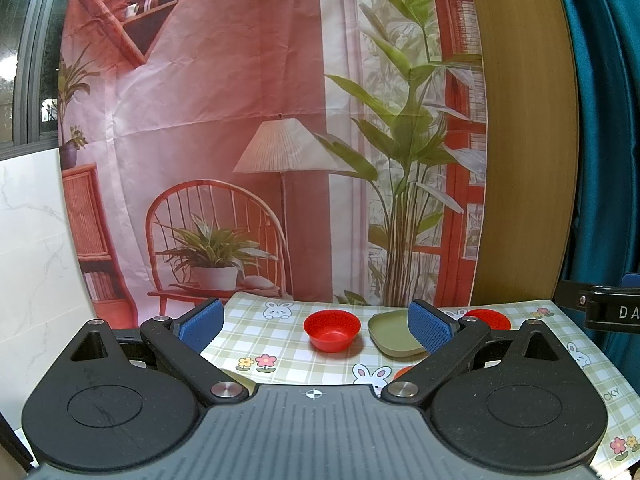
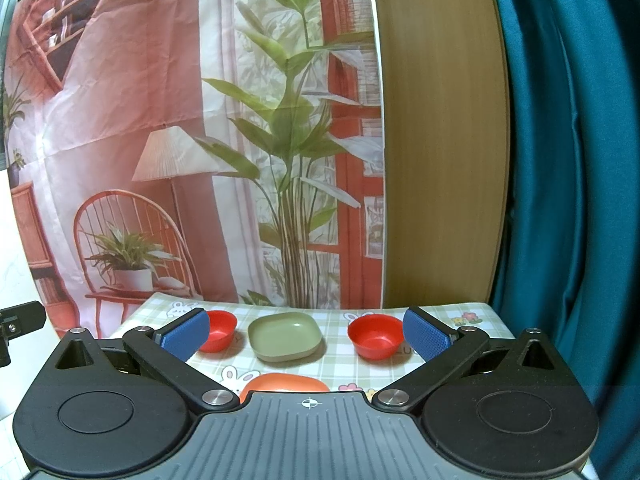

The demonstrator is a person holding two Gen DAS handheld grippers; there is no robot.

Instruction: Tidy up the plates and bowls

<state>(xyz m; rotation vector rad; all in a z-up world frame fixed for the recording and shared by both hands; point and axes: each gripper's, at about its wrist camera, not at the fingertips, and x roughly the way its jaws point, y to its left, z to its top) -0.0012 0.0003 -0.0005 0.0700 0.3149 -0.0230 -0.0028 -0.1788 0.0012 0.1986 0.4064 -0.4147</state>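
Note:
On the checked tablecloth a red bowl [image 1: 332, 330] stands left of a square green plate [image 1: 390, 334], and a second red bowl [image 1: 486, 318] peeks out behind the right finger. My left gripper [image 1: 316, 326] is open above the near table edge with nothing between its blue pads. In the right wrist view the green plate [image 2: 285, 336] sits between the left red bowl [image 2: 218, 330] and the right red bowl [image 2: 376, 336]. An orange plate [image 2: 286, 384] lies nearest, partly hidden by the gripper body. My right gripper [image 2: 306, 334] is open and holds nothing.
The table [image 1: 280, 344] has a bunny-and-flower checked cloth and ends at a printed backdrop [image 1: 240, 120]. A wooden panel [image 2: 440, 140] and a teal curtain [image 2: 568, 160] stand at the right. The other gripper's black body [image 1: 600, 308] shows at the right edge.

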